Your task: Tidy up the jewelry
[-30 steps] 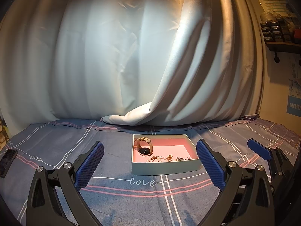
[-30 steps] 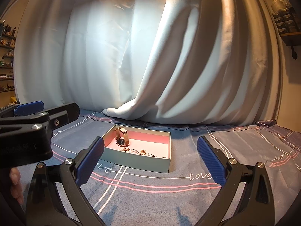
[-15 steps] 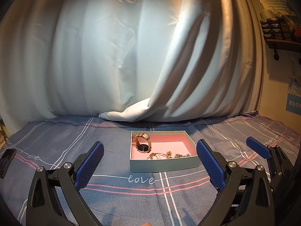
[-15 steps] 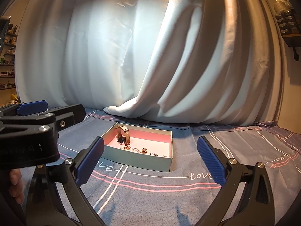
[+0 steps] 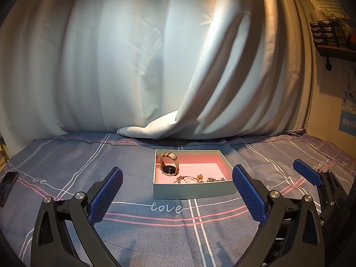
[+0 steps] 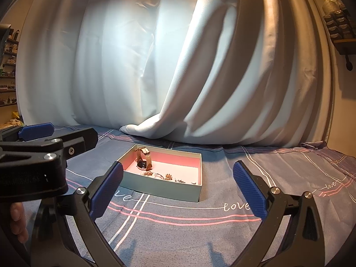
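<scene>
I hold the left gripper (image 5: 177,192) above the blue-grey plaid cloth (image 5: 73,162), jaws spread wide and empty. Its blue ribbed pads (image 5: 106,197) frame the box (image 5: 193,191) from the near side without touching it. The right gripper (image 6: 178,191) is in the same condition: jaws fully released, nothing between them, pads clear of the box.

The box is a shallow, open, rectangular tray with pale green outer walls and a pink lining. In the left wrist view it sits at 12 o'clock from the gripper, just past the word "love" printed on the cloth. In the right wrist view the box (image 6: 163,190) lies toward 11 o'clock, turned at an angle.

Contents, as far as I can resolve them:
- A watch (image 5: 169,164) with a dark round face and a tan strap stands on edge in the far-left corner of the box. In the right wrist view the watch (image 6: 144,159) has its strap looped upward.
- A cluster of small gold-toned jewelry (image 5: 195,178) lies along the near wall, to the right of the watch. Individual pieces are too small to identify.

A white curtain (image 5: 155,66) hangs behind the box, with its hem resting on the cloth. A shelf (image 5: 333,37) with small dark items is at 2 o'clock.
</scene>
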Available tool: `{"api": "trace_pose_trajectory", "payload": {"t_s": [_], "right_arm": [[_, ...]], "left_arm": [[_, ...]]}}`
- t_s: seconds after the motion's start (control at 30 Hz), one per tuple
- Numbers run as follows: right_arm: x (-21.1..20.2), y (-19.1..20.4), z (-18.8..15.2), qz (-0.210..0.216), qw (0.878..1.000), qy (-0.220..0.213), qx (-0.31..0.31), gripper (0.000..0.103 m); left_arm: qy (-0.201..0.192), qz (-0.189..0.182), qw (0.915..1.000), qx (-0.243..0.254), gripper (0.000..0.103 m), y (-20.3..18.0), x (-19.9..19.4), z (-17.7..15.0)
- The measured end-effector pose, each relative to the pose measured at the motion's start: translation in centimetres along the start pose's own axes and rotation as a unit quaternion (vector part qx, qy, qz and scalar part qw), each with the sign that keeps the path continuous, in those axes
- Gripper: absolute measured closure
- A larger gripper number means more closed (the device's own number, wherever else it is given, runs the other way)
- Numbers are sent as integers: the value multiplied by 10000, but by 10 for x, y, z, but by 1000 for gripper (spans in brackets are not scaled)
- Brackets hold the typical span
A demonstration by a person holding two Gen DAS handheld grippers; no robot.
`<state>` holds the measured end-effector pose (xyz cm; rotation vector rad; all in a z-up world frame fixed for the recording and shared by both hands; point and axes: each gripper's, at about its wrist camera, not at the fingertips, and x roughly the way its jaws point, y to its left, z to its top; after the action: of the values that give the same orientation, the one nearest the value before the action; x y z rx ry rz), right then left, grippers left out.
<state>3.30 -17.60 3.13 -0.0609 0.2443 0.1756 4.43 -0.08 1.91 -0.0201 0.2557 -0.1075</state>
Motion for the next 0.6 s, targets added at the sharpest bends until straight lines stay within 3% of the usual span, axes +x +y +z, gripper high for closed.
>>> {"api": "trace_pose_trajectory", "payload": {"t_s": [0.6], "right_arm": [[1,3,-4,65,9999,72,-29,6]], "left_arm": [[213,-108,9997,-43,6,-5,5,-3]]}}
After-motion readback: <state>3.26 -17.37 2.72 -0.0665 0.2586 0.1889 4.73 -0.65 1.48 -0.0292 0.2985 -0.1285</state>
